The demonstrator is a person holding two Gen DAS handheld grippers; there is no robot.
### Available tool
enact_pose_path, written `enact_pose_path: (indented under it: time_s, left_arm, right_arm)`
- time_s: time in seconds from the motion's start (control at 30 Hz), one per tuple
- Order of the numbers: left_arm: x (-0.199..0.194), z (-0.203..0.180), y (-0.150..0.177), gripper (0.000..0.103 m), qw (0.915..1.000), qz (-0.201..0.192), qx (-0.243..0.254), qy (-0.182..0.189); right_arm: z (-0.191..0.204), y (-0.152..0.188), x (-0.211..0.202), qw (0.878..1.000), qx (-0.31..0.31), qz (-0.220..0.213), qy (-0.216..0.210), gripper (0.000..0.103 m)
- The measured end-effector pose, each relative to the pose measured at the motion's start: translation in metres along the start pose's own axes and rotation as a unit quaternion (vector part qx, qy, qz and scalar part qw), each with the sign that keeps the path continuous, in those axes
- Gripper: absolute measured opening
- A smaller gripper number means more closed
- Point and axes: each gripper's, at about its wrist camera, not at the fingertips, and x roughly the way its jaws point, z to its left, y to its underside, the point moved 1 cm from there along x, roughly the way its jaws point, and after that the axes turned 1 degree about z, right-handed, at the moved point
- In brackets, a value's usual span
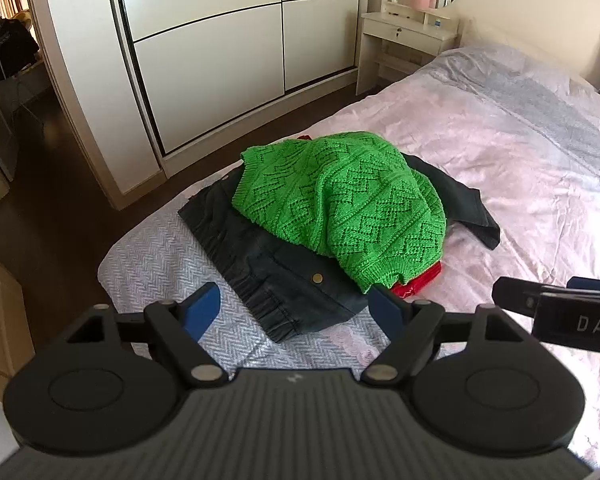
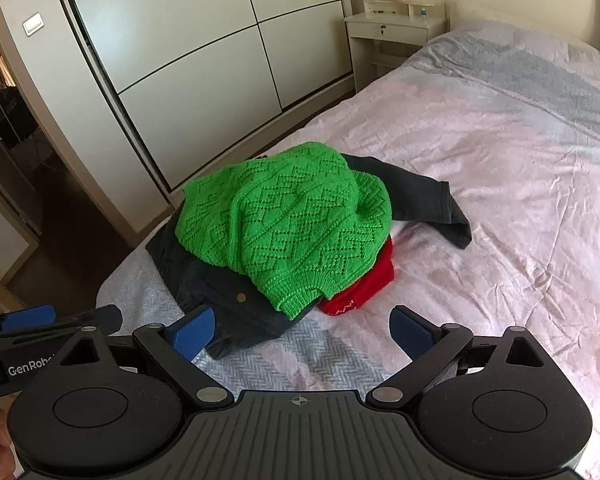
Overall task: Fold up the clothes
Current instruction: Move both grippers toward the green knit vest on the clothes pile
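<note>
A heap of clothes lies near the foot corner of the bed (image 1: pixel 500 140). On top sits a crumpled bright green knit sweater (image 1: pixel 340 200) (image 2: pixel 284 224). Under it spreads a dark denim garment (image 1: pixel 276 276) (image 2: pixel 416 196) with a brass button and an elastic cuff. A red garment (image 1: pixel 416 282) (image 2: pixel 364 288) peeks out from below the sweater's hem. My left gripper (image 1: pixel 296 312) hovers open just short of the denim cuff, holding nothing. To the right of it, my right gripper (image 2: pixel 304 332) is open too, short of the pile, nothing between its blue pads.
The bed's pink and grey cover (image 2: pixel 500 160) stretches away to the right. White sliding wardrobe doors (image 1: pixel 220 48) stand along the bed's left side over dark floor. A dressing table with a round mirror (image 1: pixel 408 28) is at the back. A doorway (image 1: pixel 8 52) opens at left.
</note>
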Motion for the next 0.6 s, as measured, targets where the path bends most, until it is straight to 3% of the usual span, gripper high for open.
enact_pose_path:
  time_s: [0.23, 0.6]
  left_arm:
    - [0.004, -0.005, -0.002, 0.079, 0.9998, 0.013, 0.008, -0.013]
    - [0.008, 0.007, 0.001, 0.079, 0.9999, 0.013, 0.001, 0.005]
  right_arm:
    - [0.000, -0.004, 0.002, 1.000, 0.003, 0.006, -0.001, 0.097]
    - [0.005, 0.004, 0.004, 1.000, 0.005, 0.004, 0.004, 0.097]
